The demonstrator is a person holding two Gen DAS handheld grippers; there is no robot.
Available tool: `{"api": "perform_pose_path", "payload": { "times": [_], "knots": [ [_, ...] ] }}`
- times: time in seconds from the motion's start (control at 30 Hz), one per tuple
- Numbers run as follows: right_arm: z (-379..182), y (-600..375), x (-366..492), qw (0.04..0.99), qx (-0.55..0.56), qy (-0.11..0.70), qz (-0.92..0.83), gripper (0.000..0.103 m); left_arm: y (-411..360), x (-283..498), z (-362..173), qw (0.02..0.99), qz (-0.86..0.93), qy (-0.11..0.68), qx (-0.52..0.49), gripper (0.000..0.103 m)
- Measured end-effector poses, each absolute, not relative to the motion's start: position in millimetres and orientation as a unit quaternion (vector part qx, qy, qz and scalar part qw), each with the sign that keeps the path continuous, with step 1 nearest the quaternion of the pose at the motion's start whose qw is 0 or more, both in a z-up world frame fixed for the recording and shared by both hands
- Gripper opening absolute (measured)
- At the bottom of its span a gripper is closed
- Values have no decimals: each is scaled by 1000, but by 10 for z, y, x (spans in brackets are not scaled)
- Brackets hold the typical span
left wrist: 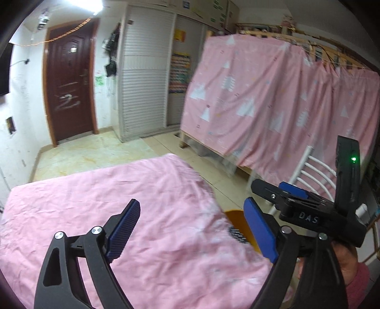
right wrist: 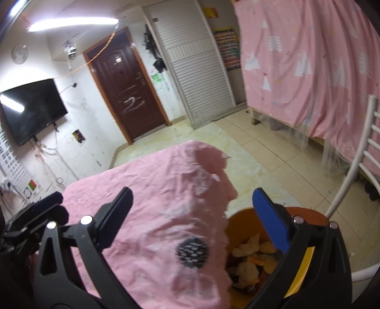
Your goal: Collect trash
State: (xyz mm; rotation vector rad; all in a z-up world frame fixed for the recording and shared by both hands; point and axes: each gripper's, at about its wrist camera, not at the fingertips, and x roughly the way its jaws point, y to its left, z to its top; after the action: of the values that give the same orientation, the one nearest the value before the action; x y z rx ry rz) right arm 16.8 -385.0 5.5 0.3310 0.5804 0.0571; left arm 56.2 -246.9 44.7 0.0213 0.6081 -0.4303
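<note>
Bench point(right wrist: 147, 180) draped in a wrinkled pink cloth point(right wrist: 152, 214), black patterned patch point(right wrist: 192, 252) near its edge; beige tiled floor point(right wrist: 273, 147) beyond

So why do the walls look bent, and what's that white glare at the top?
Left wrist view: the fisheye lens bows the door, a ceiling light burns out white, and the pink cloth looks slightly smeared. Right wrist view: the strip light glares and mirrors in the TV; the bin stays fairly sharp.

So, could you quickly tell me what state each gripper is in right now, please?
Left gripper: open, holding nothing, over the pink cloth.
Right gripper: open, holding nothing, above the orange bin.
</note>
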Motion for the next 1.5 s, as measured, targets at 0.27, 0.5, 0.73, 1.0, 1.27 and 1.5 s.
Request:
{"api": "perform_pose_path", "payload": {
  "times": [0.27,0.5,0.73,1.0,1.27,1.5],
  "knots": [
    [163,-3286,269,948,129,278,79,97,-1893,536,523,947,-153,284,-8,81],
    [248,-2964,332,948,112,277,109,97,-1432,456,595,957,-107,271,-23,81],
    [300,-2621,367,947,96,277,134,97,-1056,434,642,960,-73,266,-40,81],
    [349,-2340,420,945,82,278,155,97,-820,409,679,963,-53,260,-49,81],
    [372,-2188,444,943,73,277,167,97,-646,393,683,963,-40,259,-57,81],
    [364,-2132,453,943,72,278,169,97,-582,412,662,963,-36,260,-59,81]
  ]
}}
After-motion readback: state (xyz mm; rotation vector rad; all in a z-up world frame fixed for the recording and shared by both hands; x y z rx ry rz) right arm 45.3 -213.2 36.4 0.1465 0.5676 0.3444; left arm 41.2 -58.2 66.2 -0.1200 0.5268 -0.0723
